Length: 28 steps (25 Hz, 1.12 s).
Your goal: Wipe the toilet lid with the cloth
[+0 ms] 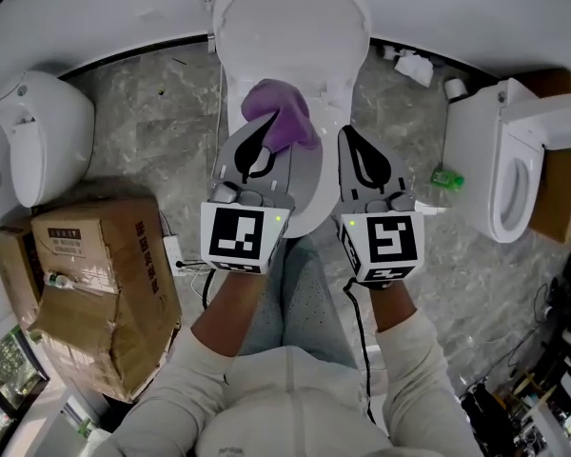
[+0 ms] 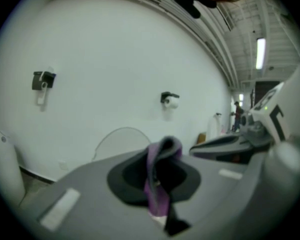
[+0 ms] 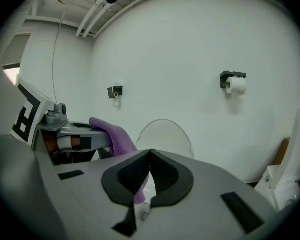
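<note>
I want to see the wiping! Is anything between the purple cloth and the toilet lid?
Nothing visible is. The cloth, pinched in the left gripper, hangs in front of the raised lid, whose face is bare.

Type of place: toilet mock-up bay inside industrial hall or test lab, not home bathroom.
Evidence:
- toilet lid (image 1: 290, 27) raised against plain white curved wall (image 2: 115, 59)
- second toilet (image 1: 514, 160) near right edge of floor, further white fixture (image 1: 38, 141) at left edge
- marble-pattern floor (image 1: 143, 112)
- paper-roll holder (image 3: 235, 84) on wall
- cardboard boxes (image 1: 105, 284), loose cables (image 1: 552, 350) on floor
- bare ceiling with strip light (image 2: 260, 53)
</note>
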Each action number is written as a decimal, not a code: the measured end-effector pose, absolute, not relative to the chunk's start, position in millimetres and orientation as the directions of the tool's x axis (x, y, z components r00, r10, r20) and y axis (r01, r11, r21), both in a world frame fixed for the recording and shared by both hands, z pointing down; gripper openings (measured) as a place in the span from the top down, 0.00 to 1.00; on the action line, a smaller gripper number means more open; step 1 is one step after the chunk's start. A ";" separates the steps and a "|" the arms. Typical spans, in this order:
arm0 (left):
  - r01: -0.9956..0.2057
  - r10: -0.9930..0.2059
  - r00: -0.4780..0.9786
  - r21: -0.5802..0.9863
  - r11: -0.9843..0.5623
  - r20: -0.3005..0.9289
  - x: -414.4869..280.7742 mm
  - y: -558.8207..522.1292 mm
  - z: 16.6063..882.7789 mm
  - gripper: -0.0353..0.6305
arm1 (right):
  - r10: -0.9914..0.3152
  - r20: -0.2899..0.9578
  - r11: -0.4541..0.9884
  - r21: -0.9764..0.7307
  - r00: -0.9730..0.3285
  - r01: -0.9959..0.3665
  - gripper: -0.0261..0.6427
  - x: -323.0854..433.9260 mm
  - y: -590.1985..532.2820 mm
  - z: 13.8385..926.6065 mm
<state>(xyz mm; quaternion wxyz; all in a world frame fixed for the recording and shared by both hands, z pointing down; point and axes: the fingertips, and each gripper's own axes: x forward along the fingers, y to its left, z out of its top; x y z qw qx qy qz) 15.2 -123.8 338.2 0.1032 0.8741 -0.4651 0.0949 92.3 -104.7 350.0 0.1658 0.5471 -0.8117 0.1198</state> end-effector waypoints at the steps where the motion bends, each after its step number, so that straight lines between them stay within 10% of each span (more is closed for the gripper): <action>1: -0.834 -0.796 0.548 0.093 -0.544 0.257 14.5 -124.5 331.5 0.92 | -0.851 0.393 0.375 -0.011 -0.349 -0.927 0.94 91.7 -105.9 343.0; 28: -0.856 -0.831 0.512 0.044 -0.515 0.219 -6.8 -177.0 255.8 0.92 | -0.655 0.532 0.718 0.215 -0.537 -0.662 0.83 70.6 -222.1 302.7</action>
